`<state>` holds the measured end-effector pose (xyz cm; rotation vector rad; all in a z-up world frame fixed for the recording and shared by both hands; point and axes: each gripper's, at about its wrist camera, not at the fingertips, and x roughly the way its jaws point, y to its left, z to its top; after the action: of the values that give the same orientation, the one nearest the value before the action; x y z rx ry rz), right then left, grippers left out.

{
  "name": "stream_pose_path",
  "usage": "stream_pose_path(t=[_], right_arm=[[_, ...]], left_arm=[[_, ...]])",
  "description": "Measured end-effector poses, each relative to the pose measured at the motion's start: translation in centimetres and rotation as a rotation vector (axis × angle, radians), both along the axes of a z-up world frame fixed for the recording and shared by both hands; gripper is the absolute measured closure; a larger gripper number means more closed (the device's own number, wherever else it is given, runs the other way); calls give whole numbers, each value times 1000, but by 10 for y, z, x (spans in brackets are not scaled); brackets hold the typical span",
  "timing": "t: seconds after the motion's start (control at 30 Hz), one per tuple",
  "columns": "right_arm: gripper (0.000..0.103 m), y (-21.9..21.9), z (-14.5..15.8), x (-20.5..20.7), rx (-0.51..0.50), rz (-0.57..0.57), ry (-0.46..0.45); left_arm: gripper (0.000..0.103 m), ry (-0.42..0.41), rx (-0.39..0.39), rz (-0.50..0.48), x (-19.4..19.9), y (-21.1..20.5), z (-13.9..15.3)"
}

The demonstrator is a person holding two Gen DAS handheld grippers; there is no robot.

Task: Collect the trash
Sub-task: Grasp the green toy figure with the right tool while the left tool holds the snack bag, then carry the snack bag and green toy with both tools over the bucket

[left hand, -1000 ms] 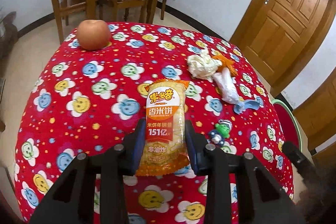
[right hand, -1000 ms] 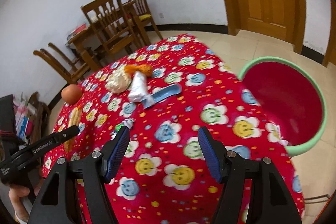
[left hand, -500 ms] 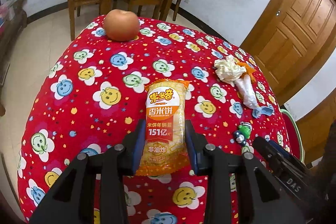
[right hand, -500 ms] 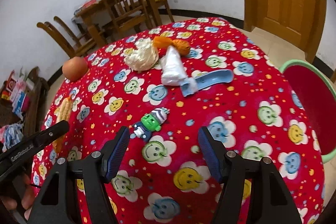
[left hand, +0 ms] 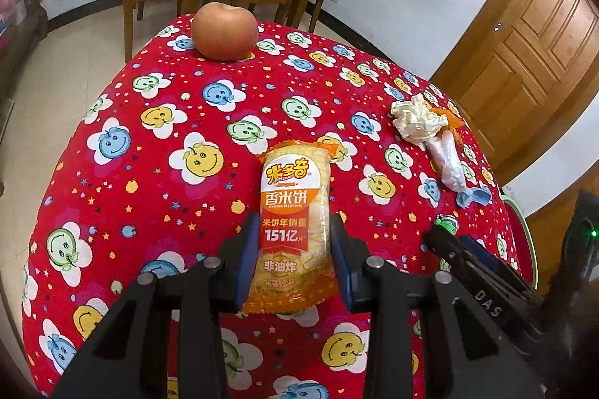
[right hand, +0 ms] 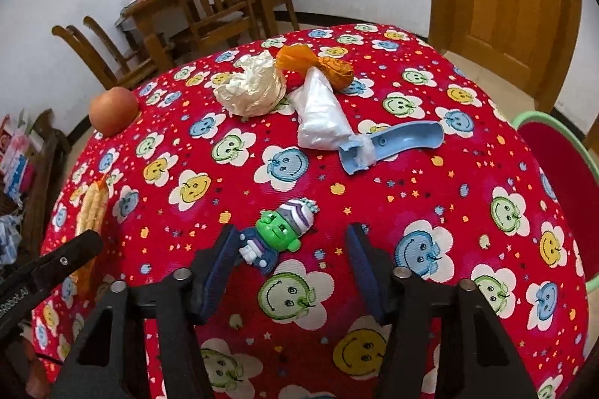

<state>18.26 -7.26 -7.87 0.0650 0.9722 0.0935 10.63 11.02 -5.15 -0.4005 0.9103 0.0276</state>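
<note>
The left gripper (left hand: 295, 258) was clamped on the yellow-orange rice-cracker packet (left hand: 294, 230). The right gripper's (right hand: 292, 262) jaws, just narrowing, straddled the green toy figure (right hand: 279, 232), pads not yet pressing, on the red smiley tablecloth (right hand: 430, 212).

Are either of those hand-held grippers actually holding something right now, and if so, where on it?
The left hand-held gripper clamps the rice cracker packet across its lower half. The right hand-held gripper, its jaws just closing, straddles the green toy figure without gripping it.
</note>
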Motion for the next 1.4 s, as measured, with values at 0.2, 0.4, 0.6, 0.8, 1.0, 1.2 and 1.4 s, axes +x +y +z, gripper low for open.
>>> stream_pose_path(t=[0.2, 0.4, 0.6, 0.8, 1.0, 1.2, 1.4], right_arm=[[66, 12, -2, -3, -43, 23, -14], [74, 12, -2, -4, -9, 21, -10], [74, -2, 5, -14, 53, 11, -15], [74, -21, 16, -35, 104, 1, -31], [74, -42, 35, -56, 127, -7, -74], [74, -61, 50, -73, 135, -20, -108], [74, -86, 60, -87, 154, -52, -138]], left_arm=[[66, -4, -9, 1, 0, 1, -1], [66, -4, 2, -6, -4, -2, 2], [66, -17, 18, -26, -9, -10, 10], [66, -29, 27, -55, -13, -23, 19], [66, -41, 22, -99, -17, -41, 27], [66, -44, 13, -153, -20, -62, 33], [66, -54, 14, -205, -23, -84, 42]])
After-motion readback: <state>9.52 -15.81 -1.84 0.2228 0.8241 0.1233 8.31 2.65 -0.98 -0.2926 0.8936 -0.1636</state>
